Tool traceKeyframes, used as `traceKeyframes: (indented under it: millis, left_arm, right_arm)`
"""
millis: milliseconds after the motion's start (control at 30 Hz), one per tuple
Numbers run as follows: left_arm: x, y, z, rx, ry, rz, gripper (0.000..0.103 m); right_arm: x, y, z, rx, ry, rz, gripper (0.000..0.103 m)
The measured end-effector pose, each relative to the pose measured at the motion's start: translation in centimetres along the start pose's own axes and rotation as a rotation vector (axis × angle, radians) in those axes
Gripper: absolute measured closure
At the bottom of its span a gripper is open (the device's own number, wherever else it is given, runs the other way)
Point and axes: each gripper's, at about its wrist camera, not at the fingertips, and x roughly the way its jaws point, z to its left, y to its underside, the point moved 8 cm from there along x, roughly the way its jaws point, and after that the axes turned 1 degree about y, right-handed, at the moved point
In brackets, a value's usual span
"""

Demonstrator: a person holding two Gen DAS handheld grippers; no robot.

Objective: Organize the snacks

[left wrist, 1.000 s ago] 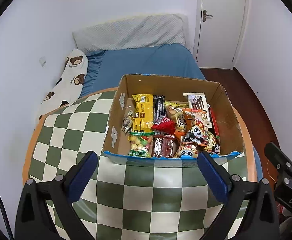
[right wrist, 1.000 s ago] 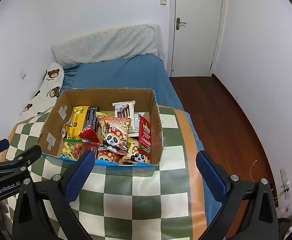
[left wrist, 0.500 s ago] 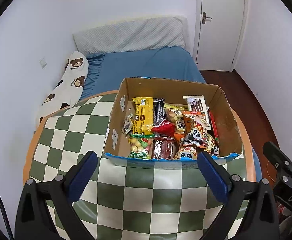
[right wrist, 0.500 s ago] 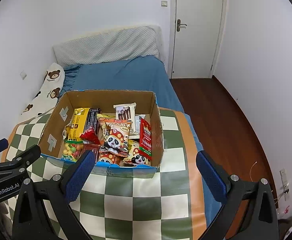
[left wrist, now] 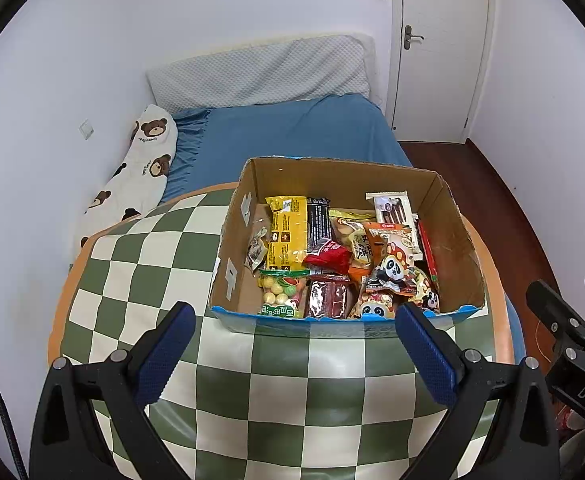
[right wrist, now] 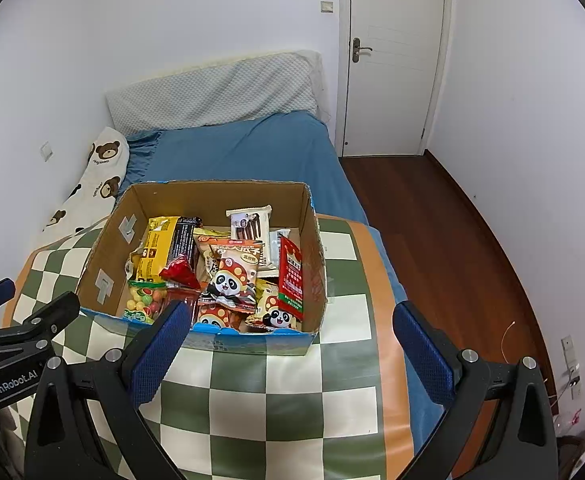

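Snacks fill a cardboard box (left wrist: 448, 216) that stands on a green-and-white checked table (left wrist: 316, 392), with the blue bed (left wrist: 292, 132) behind it. Inside, a yellow packet (left wrist: 286, 232) and a black packet (left wrist: 318, 224) lie toward the left half, a red wrapper (left wrist: 330, 258) sits on top near the middle, a bag of coloured candy balls (left wrist: 280, 292) rests against the near wall, panda bags (left wrist: 392, 272) crowd the right half, and a white wafer pack (left wrist: 394, 210) leans toward the far wall. The left strip of the box floor is bare cardboard.

The left gripper (left wrist: 292, 336) hangs short of the box's near wall with its jaws spread wide and nothing between them; the right gripper (right wrist: 292, 340) does the same a little further right, also released and empty. No packet lies on the table outside the box.

This fits either a jumbled box waiting to be sorted or one just filled, since everything already sits inside but overlapping and unaligned. If sorting goes on, it pays to take the topmost, loose pieces and leave buried ones, to pinch a packet by a crimped edge so the contents are not crushed, and to come down clear of the box walls, using the bare left strip as room for grouping like with like
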Motion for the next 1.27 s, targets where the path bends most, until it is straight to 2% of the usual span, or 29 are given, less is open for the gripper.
traceKeyframes:
  millis: [267,1267]
  left_arm:
    - [-0.07,0.22,-0.49,0.029,0.000,0.003,0.001]
    - [-0.48,0.63,-0.42,0.021,-0.003,0.007,0.001]
  right_arm:
    - [0.06,-0.03,-0.02,0.001,-0.001,-0.002,0.000]
    - [-0.36,0.03,0.21,-0.019,-0.016,0.000,0.000]
